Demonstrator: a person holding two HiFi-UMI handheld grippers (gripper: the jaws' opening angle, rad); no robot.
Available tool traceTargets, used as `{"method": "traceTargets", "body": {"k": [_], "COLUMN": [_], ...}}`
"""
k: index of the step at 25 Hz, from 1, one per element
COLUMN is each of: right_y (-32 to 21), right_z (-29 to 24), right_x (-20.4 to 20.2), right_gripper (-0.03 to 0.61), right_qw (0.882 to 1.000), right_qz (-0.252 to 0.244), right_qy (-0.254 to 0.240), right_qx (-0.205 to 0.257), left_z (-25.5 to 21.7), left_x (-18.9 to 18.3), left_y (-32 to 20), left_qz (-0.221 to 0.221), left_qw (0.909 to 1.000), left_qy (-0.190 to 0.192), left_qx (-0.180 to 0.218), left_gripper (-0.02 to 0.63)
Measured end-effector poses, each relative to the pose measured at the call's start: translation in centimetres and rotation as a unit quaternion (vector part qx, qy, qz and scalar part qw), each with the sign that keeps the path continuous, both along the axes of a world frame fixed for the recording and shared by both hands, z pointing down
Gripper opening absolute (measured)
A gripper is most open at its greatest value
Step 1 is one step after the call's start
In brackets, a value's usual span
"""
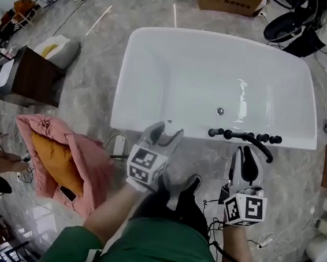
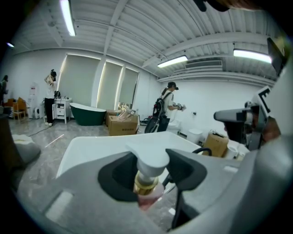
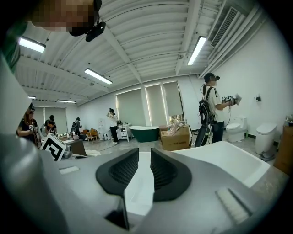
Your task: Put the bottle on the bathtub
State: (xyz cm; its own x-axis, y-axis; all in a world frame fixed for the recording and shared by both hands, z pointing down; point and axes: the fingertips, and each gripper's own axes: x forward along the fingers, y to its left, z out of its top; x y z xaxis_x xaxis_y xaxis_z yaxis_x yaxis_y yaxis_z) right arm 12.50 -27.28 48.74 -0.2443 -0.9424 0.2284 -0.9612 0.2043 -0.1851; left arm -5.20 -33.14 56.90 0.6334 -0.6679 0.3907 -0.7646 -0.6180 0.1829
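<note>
Holding a pump bottle (image 2: 149, 170) at its gold collar, the left gripper (image 1: 163, 134) hovers at the near rim of the white bathtub (image 1: 219, 41), its jaws clamped on the bottle. The right gripper (image 1: 247, 159), near the black faucet (image 1: 245, 136), has its jaws a little apart, with nothing between them.
</note>
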Motion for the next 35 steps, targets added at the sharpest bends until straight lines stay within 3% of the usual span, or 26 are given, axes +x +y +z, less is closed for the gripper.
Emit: {"method": "traceTargets", "body": {"k": [12, 35], "right_y": [-0.2, -1.4], "right_z": [3.3, 7.7], "right_x": [2.2, 3.4], "right_gripper": [0.081, 0.081], "right_qw": [1.000, 0.998], "right_qz": [-0.026, -0.014], "right_qy": [0.002, 0.011], "right_qx": [-0.017, -0.057], "left_z": [5.9, 14.0], "left_x": [3.4, 1.9], "left_y": [-1.9, -5.7], "left_qz": [-0.020, -0.064], "left_qw": [0.9996, 0.9959], "left_qy": [-0.007, -0.015], "left_qx": [-0.017, -0.062], "left_gripper": [0.186, 0.189]}}
